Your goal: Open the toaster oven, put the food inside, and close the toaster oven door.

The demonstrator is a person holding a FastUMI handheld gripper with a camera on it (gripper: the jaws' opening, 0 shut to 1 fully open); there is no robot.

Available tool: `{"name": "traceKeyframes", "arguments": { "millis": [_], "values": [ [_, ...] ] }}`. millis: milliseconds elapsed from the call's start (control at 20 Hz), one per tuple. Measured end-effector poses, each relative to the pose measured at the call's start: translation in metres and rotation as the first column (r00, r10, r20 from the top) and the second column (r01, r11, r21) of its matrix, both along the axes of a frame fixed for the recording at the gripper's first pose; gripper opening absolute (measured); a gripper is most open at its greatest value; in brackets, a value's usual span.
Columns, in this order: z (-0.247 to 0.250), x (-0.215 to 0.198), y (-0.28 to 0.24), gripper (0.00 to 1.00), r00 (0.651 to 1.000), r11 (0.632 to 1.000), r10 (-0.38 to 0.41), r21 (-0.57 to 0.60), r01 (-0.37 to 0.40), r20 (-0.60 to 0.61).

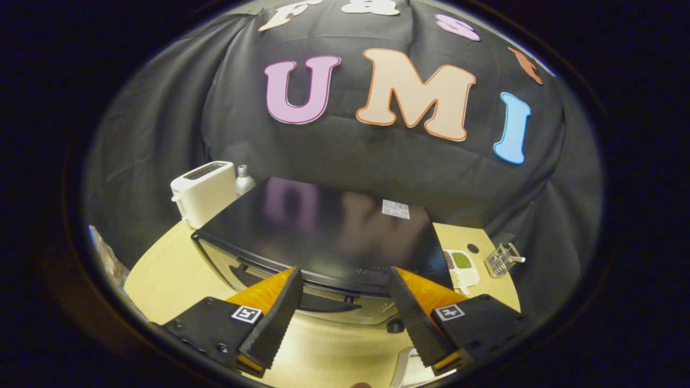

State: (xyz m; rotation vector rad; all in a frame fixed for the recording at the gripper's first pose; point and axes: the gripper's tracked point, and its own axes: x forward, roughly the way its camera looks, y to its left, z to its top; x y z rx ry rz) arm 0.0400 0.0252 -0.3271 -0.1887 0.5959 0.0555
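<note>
Opening step: the gripper (345,283), fingers apart and empty, is held above the closed oven (323,231); the door handle (329,307) must be grasped next.

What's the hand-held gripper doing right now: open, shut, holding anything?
Hand-held gripper: open, holding nothing; fingers spread just in front of the oven's top front edge.

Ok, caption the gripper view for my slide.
Open gripper hovers above the closed black toaster oven on the wooden table, white toaster behind.
</note>
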Motion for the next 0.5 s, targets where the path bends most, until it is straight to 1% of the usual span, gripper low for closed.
{"name": "traceKeyframes", "arguments": {
  "millis": [100,250,500],
  "values": [
    [-0.002,-0.004,0.0,0.99,1.0,1.0,-0.002,0.017,0.002,-0.011],
    [-0.004,-0.021,0.001,0.99,1.0,0.999,0.006,0.053,-0.005,-0.028],
    [-0.018,-0.052,0.001,0.99,0.994,0.989,0.021,0.145,-0.005,-0.105]
  ]
}}
